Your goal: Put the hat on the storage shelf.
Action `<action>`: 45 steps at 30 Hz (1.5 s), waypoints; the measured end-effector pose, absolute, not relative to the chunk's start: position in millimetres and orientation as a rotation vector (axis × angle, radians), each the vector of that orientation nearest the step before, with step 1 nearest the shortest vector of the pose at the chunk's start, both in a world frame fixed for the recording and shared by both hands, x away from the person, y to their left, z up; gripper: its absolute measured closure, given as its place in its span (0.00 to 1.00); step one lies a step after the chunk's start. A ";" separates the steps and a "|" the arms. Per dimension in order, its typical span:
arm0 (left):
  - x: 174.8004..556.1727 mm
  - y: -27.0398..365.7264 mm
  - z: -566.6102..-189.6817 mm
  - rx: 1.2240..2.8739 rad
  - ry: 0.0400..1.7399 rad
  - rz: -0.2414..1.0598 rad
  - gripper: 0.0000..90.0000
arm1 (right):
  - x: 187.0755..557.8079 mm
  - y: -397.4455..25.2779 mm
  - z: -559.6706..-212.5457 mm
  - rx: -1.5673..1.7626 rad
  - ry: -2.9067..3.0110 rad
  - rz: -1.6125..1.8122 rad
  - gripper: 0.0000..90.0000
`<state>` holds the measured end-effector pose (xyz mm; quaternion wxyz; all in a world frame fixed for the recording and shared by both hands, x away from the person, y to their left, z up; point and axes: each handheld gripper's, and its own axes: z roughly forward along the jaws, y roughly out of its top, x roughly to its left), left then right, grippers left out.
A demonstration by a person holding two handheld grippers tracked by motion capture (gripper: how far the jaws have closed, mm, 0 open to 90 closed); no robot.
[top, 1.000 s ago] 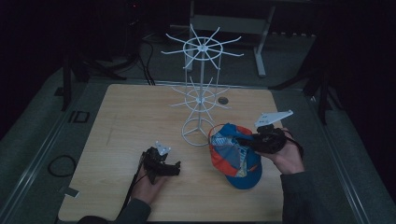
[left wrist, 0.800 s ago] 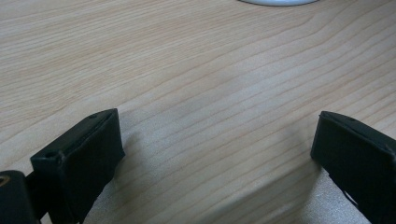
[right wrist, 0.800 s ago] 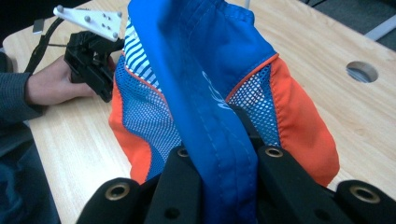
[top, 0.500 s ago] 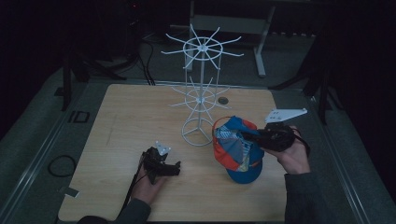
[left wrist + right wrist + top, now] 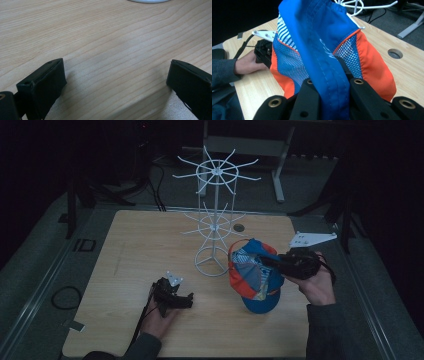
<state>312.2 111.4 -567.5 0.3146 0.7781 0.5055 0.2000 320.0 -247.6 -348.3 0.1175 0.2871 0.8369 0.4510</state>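
A: So, where's the cap (image 5: 256,277)?

B: Right side of the desk (image 5: 125,250), just right of the white wire rack (image 5: 214,220). Blue, orange, with mesh panels. It's tilted up, lower edge looks to be on or just over the wood, can't tell which from the high view.

A: Who has it?

B: Right gripper (image 5: 272,263). In its own view the jaws are pressed onto a fold of blue fabric, the stitched band (image 5: 332,75) runs straight down between them. Orange panels (image 5: 374,67) and mesh hang to either side.

A: Right hand?

B: Right hand (image 5: 315,285) sits at the desk's right edge, wrapped around the gripper body. Grey three-cornered plate (image 5: 311,239) on top, pointing away from the person.

A: Left side?

B: Left gripper (image 5: 185,301) is low on the desk, front-left of the rack's ring base (image 5: 212,263), well apart from the cap. Left hand (image 5: 161,317) is behind it, cable (image 5: 142,320) trails back toward the person. Its own view: jaws spread wide, bare wood grain between them, nothing pinched. Sliver of the white ring base (image 5: 148,1) at the top edge.

A: Anything else on the desk?

B: Round hole (image 5: 239,227) near the far edge, behind the rack. Also seen in the right gripper view (image 5: 395,53).
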 end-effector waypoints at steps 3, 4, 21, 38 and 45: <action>312.2 111.4 -567.4 2.051 1.332 0.527 0.03 | 318.5 -248.6 -344.0 0.831 2.436 1.339 0.94; 312.2 111.4 -567.5 2.051 1.332 0.527 0.03 | 317.8 -248.7 -342.6 0.830 2.433 1.347 0.94; 312.2 111.4 -567.5 2.051 1.332 0.527 0.03 | 316.5 -249.3 -325.6 0.801 2.396 1.385 0.94; 312.2 111.4 -567.4 2.052 1.332 0.527 0.03 | 315.7 -250.0 -306.9 0.784 2.351 1.429 0.94; 312.2 111.4 -567.4 2.052 1.332 0.527 0.03 | 316.9 -250.4 -298.9 0.780 2.335 1.438 0.94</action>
